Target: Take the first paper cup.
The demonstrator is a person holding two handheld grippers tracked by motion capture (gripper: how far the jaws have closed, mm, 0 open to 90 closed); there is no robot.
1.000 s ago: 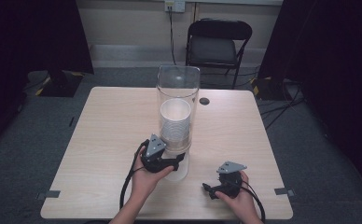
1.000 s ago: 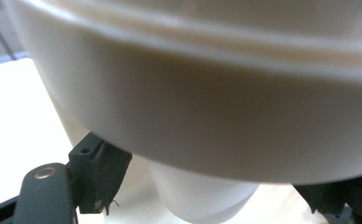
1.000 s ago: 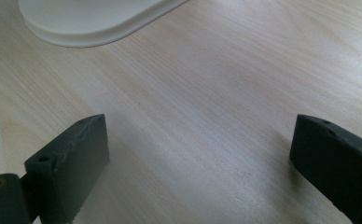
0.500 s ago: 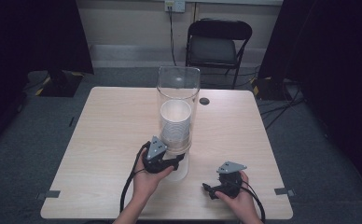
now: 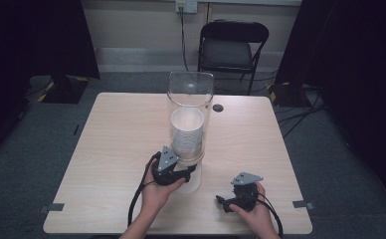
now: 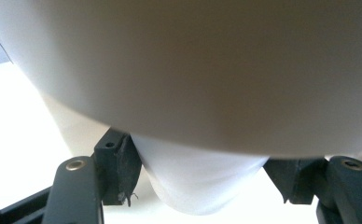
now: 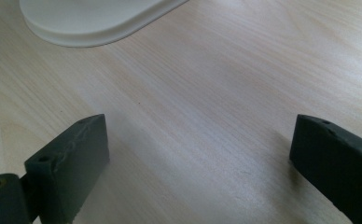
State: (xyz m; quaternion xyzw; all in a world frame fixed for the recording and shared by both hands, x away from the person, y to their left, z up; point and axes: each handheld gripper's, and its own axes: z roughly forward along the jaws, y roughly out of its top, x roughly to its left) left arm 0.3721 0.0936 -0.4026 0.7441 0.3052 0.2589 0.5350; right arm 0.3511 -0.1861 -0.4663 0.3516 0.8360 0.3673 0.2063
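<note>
High view: the left hand-held gripper (image 5: 183, 174) clasps the bottom cup (image 6: 202, 182) of the stack of cups (image 5: 187, 132) inside the clear tube (image 5: 190, 94), just ahead of it on the bench (image 5: 106, 149). That cup looks gripped but not yet drawn out. The right hand-held gripper (image 7: 198, 154) rests released, beside the white base (image 7: 95, 18).
</note>
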